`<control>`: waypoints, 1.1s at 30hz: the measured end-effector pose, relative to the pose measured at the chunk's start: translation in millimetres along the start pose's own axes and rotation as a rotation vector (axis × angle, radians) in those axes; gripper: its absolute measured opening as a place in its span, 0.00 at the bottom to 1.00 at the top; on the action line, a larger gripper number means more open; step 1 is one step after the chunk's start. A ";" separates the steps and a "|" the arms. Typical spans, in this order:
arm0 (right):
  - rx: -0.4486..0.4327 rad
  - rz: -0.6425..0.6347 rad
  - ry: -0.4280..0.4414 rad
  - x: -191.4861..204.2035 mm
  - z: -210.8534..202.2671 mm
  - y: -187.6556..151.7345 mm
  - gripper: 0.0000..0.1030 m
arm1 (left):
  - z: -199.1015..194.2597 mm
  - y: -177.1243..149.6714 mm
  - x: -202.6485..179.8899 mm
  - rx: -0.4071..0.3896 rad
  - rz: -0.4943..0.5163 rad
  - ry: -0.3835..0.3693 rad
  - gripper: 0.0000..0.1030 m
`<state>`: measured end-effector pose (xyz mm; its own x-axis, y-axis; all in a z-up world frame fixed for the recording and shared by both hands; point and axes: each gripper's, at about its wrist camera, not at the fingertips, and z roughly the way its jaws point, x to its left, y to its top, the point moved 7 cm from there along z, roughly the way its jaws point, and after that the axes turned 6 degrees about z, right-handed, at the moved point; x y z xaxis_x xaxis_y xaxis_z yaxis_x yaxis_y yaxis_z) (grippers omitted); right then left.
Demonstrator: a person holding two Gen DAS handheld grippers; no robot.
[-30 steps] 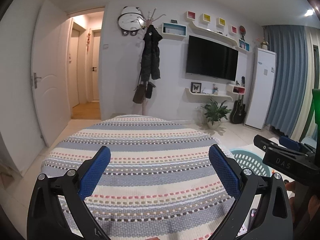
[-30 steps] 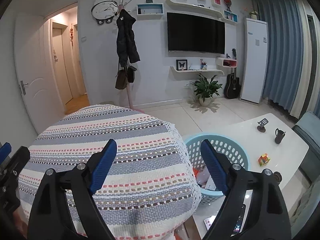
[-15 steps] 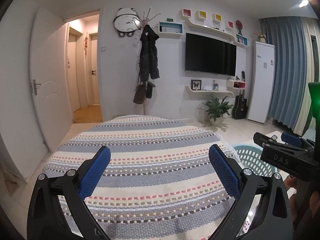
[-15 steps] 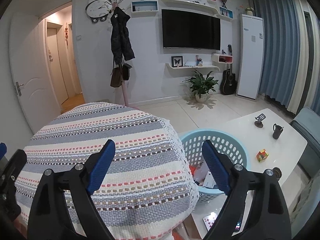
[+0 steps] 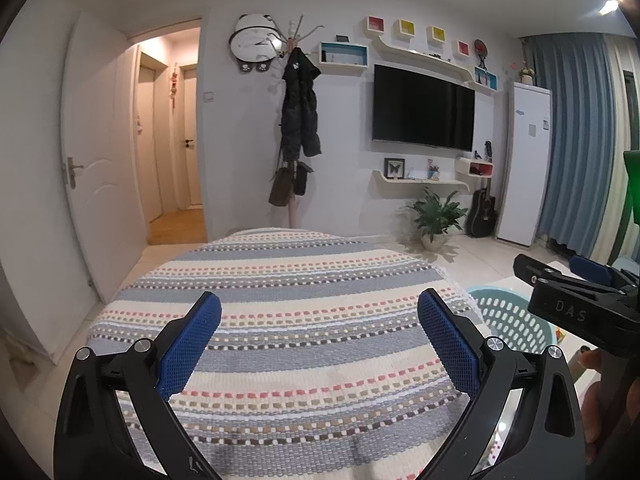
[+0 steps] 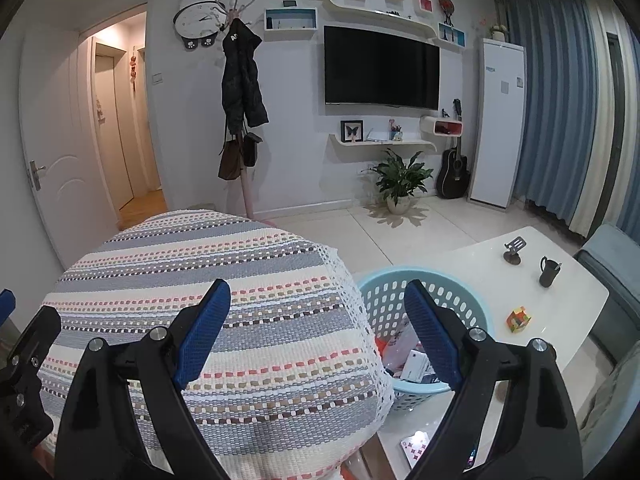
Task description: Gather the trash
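A light blue perforated basket [image 6: 460, 300] stands on the white low table [image 6: 568, 292], right of the striped cloth [image 6: 224, 280]; it holds several bits of trash [image 6: 414, 364]. Its rim also shows in the left wrist view [image 5: 508, 316]. My left gripper [image 5: 318, 332] is open and empty above the striped cloth [image 5: 304, 280]. My right gripper [image 6: 318, 316] is open and empty over the cloth's right edge, its right finger in front of the basket. The right gripper also shows at the right edge of the left wrist view [image 5: 576, 296].
On the white table stand a small colourful cube [image 6: 519, 318], a black cup [image 6: 548, 271] and a small black stand [image 6: 514, 250]. A card [image 6: 414, 446] lies at the table's near edge. A grey-blue seat [image 6: 616, 264] is at the right. A potted plant [image 6: 400, 178] stands by the wall.
Both grippers have risen and tilted a little, so the room sits lower in view and more of the basket's inside shows. Both stay open and empty.
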<state>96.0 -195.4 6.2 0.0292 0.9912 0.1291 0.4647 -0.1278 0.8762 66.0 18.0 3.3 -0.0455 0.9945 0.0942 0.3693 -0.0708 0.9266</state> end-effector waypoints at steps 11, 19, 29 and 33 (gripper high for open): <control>-0.007 -0.003 0.009 5.8 -3.7 4.2 0.85 | -0.9 1.3 4.9 0.003 -0.011 -0.002 0.93; -0.010 -0.005 0.006 7.6 -3.8 4.6 0.86 | -1.7 3.1 3.8 0.001 -0.010 -0.008 0.93; -0.008 -0.001 0.005 8.3 -2.5 6.3 0.86 | -2.5 4.3 -3.3 0.001 0.003 -0.015 0.93; -0.002 -0.002 0.003 8.0 -0.3 5.4 0.86 | -2.6 3.6 -6.0 0.004 0.008 -0.019 0.93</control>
<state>98.5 -188.2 12.1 0.0252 0.9913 0.1290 0.4633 -0.1259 0.8772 65.2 11.6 7.1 -0.0247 0.9953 0.0941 0.3729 -0.0782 0.9246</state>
